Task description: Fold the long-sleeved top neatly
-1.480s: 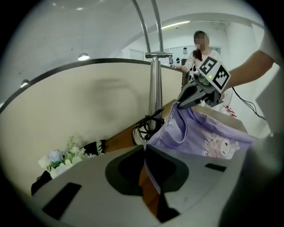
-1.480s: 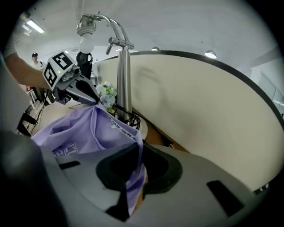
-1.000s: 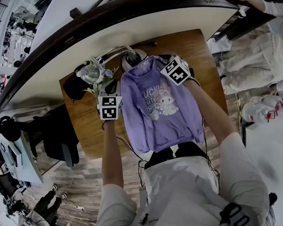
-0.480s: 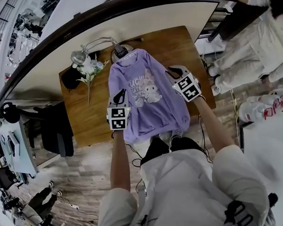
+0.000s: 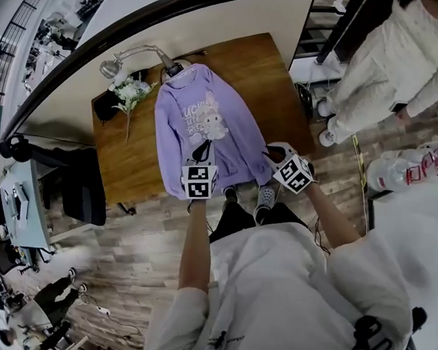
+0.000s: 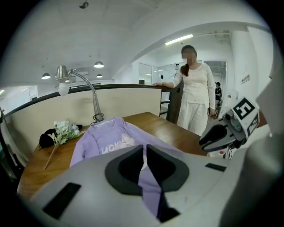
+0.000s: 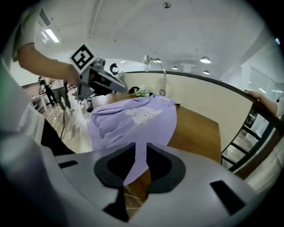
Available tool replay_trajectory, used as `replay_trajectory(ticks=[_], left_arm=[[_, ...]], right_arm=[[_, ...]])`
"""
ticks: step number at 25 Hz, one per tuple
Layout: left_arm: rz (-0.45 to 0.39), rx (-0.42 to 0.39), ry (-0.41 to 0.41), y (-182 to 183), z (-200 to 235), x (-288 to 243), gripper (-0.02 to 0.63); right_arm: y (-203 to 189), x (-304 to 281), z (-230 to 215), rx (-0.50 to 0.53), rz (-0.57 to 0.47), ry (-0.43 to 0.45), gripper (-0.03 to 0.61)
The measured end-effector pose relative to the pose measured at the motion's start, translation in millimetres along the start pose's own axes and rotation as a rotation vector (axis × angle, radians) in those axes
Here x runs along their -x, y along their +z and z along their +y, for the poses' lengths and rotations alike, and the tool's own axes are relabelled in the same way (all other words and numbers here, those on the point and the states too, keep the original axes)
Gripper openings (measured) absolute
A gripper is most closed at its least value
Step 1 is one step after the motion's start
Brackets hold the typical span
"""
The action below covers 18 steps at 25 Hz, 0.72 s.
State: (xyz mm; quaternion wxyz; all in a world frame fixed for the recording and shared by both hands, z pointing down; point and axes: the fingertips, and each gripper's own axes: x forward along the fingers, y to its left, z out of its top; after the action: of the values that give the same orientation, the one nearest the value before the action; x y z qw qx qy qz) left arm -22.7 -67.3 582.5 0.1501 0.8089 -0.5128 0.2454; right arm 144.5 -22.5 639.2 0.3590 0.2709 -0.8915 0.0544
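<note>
1. Purple top (image 5: 206, 120) lies spread along the bench (image 5: 269, 68), collar at the far end by the lamp (image 5: 108, 66) and flowers (image 5: 130, 92), hem at the near edge
2. Left hand-held gripper (image 5: 200, 152) is at the near hem, jaws almost together, pinching purple cloth
3. Right hand-held gripper (image 5: 270, 157) is at the other hem corner, jaws nipped on a strip of the top too
4. A person in white (image 5: 381, 61) stands beside the bench

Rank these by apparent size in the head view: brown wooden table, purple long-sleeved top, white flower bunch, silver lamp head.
Largest to smallest:
1. brown wooden table
2. purple long-sleeved top
3. white flower bunch
4. silver lamp head, only slightly smaller than the flowers
</note>
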Motion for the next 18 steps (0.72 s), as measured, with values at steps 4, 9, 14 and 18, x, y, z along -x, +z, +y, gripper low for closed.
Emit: replay_trajectory(ticks=[4,9,14,18], left_arm=[[0.008,-0.029,-0.018,-4,-41,6,0.037],[0.018,-0.029,-0.01,-11,-65,16,0.037],[0.027,-0.018,0.014,-16,-73,28,0.037],[0.033,-0.018,0.034,-19,-72,35,0.037]], right_arm=[[-39,14,50,0.095,0.003,0.08,0.087],[-77,17,89,0.207,0.049,0.11,0.102],[-102,-2,103,0.337,0.106,0.023,0.161],[-90,-4,86,0.291,0.08,-0.1,0.039]])
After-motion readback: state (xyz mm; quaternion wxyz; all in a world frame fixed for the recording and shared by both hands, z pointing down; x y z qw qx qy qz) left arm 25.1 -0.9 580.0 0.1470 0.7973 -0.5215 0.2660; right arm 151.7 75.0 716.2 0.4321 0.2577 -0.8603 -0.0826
